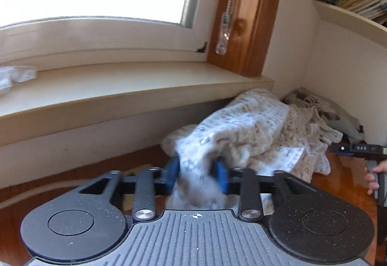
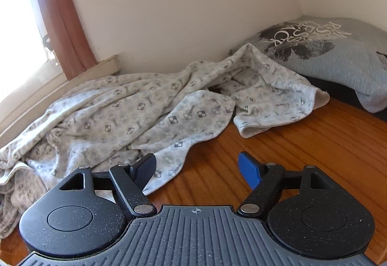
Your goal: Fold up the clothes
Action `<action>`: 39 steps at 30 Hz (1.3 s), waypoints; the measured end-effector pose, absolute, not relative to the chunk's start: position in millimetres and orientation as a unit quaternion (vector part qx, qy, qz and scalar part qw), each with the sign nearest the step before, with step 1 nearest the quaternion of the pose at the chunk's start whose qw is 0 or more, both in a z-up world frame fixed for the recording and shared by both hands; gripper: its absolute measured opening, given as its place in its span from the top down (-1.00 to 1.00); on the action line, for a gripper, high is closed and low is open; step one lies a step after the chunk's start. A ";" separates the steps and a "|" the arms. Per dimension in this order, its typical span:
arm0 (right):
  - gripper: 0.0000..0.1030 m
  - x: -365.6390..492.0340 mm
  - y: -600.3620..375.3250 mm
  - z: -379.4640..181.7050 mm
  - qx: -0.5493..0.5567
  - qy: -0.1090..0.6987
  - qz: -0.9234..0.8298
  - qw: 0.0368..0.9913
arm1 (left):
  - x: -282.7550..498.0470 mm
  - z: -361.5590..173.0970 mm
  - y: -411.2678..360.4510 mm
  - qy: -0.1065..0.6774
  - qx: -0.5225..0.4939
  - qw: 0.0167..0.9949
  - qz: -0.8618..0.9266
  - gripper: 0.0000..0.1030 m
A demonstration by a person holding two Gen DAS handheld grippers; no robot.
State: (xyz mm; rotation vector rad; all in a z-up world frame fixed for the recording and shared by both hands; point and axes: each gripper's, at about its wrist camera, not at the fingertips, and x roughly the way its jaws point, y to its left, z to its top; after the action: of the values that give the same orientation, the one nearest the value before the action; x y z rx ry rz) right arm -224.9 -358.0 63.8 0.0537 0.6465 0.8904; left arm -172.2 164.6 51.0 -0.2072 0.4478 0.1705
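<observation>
Left gripper [image 1: 197, 175] has a fold of the white patterned garment [image 1: 244, 135] bunched between its blue pads [image 1: 173, 175], jaws about half closed; blur hides whether they pinch it. Right gripper [image 2: 197, 169] hangs above the wooden table [image 2: 302, 145] with jaws spread wide and nothing between them. Most of the garment lies crumpled on the table below the windowsill [image 1: 125, 87], beside a grey printed shirt [image 2: 338, 58] in the corner.

- The left tool [image 1: 197, 177] has black arms, blue pads and silver screws.
- The right tool [image 2: 197, 169] has a grey ribbed base with a crosshair mark.
</observation>
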 end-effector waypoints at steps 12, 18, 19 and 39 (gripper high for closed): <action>-0.36 -290.4 -321.6 100.8 -0.056 0.219 0.486 0.844 | -191.1 54.4 151.7 0.200 -0.078 0.974 0.070 -0.30; -0.29 -350.0 -268.3 115.5 -0.143 0.187 0.562 0.793 | -192.8 51.2 153.0 0.206 -0.077 0.973 0.073 -0.30; -0.29 -357.8 -262.7 116.8 -0.151 0.183 0.575 0.783 | -193.3 50.9 154.5 0.206 -0.080 0.973 0.074 -0.31; 0.95 -394.8 -228.5 188.4 -0.196 0.075 0.604 0.769 | -214.6 73.6 113.4 0.132 -0.058 0.989 0.030 -0.41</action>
State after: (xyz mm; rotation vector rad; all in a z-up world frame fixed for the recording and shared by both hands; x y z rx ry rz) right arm -394.8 -228.5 188.4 -0.4250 0.1628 1.3094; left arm -214.6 113.4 73.6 -0.1169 0.2645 0.0604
